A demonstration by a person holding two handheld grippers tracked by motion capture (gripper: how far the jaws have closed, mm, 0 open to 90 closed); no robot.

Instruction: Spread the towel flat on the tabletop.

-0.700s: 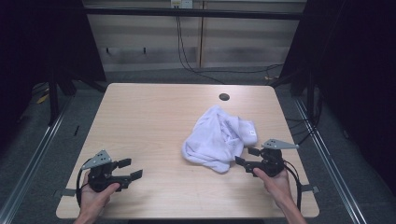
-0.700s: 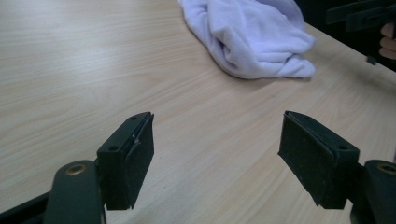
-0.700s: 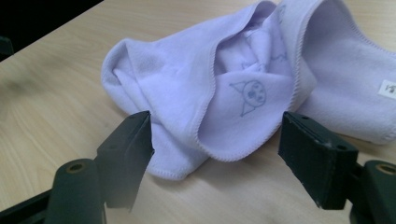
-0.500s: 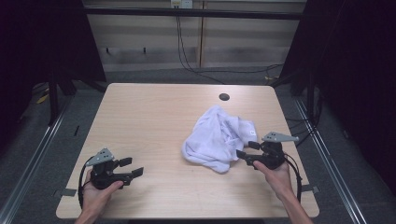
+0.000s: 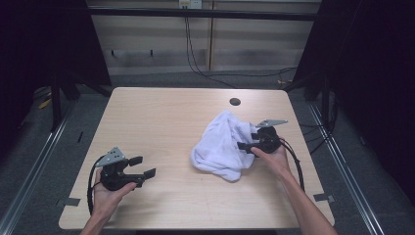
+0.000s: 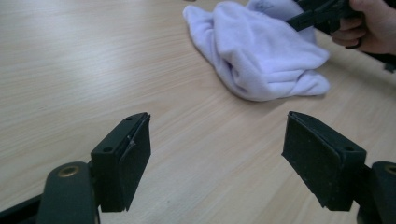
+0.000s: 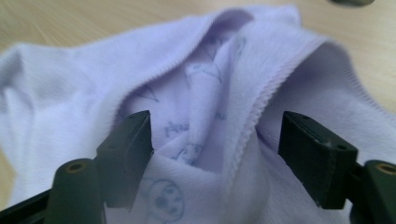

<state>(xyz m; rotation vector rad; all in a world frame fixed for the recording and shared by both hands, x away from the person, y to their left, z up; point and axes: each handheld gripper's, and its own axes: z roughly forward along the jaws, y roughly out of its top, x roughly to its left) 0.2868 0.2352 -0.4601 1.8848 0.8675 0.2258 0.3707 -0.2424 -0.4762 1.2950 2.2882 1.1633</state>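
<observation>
White crumpled garment (image 5: 222, 147) lies right of centre on the table (image 5: 161, 122), my right gripper (image 7: 215, 140) spread around its hem fold, left gripper (image 5: 139, 169) spread idle; I risk pinching several layers

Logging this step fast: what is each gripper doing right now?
Left gripper: open, empty, over the bare wooden table.
Right gripper: open, fingers astride a fold of the crumpled white cloth.
</observation>
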